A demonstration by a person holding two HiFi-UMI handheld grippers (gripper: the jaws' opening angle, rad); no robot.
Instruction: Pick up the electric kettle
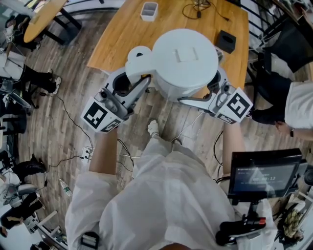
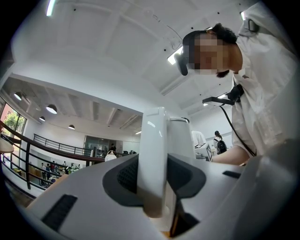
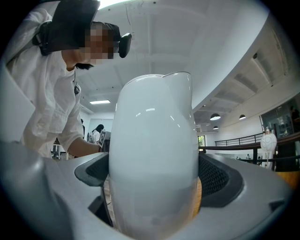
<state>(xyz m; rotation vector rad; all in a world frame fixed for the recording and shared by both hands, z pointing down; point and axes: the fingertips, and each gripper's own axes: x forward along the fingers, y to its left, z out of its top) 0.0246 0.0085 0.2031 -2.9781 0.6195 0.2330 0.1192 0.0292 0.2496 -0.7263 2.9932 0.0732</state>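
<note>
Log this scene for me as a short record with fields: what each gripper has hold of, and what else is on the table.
object: white electric kettle, seen from above
left gripper: jaws closed on the kettle's handle
right gripper: jaws closed on the kettle's rounded body
table: wooden, below and behind the kettle
also on table: small grey tray, black box, cable
kettle off the table: cannot tell for sure

Right tongs [image 3: 154, 180] clamped both sides on white kettle [image 3: 154, 126].
</note>
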